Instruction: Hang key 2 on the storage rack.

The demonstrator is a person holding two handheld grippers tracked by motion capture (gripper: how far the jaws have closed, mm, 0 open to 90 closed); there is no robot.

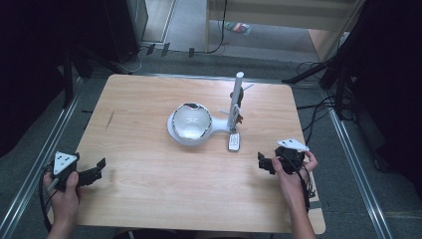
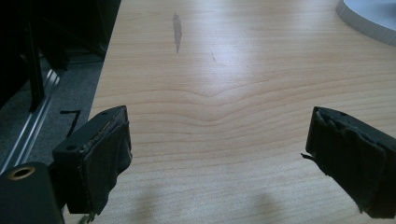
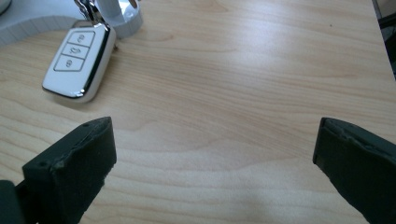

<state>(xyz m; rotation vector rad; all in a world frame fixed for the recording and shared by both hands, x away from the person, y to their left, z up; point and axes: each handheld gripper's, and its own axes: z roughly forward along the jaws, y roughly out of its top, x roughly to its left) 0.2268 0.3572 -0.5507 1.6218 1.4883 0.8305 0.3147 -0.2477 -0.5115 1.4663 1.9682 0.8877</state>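
1. Looking down from the high view, a wooden table (image 1: 149,189) is seen with a white stand (image 1: 199,130) at its middle: a round base carrying a glossy bowl-like dish (image 1: 191,119) and an upright white post (image 1: 236,99) to its right. A white car key fob (image 1: 234,141) lies just near of the post's foot, apparently tethered to it by a ring. The left gripper (image 1: 99,168) is held at the near left edge, well apart from the fob; the right gripper (image 1: 262,162) is held near right, close to the fob. What hangs on the post is too small to make out.

2. In the left gripper view, the jaws are seen spread wide over bare wood with nothing between them. A dark streak (image 2: 177,30) marks the table farther off, and the stand's base (image 2: 369,21) is cut off at the far right corner.

3. In the right gripper view, the jaws are likewise wide apart and empty. The fob (image 3: 78,65) lies flat to the far left, three buttons up, with its chrome ring (image 3: 88,11) at the far end. It is judged light, rigid and slippery along its chrome rim, so it is best pinched across its long sides. How the ring is fixed is cut off.
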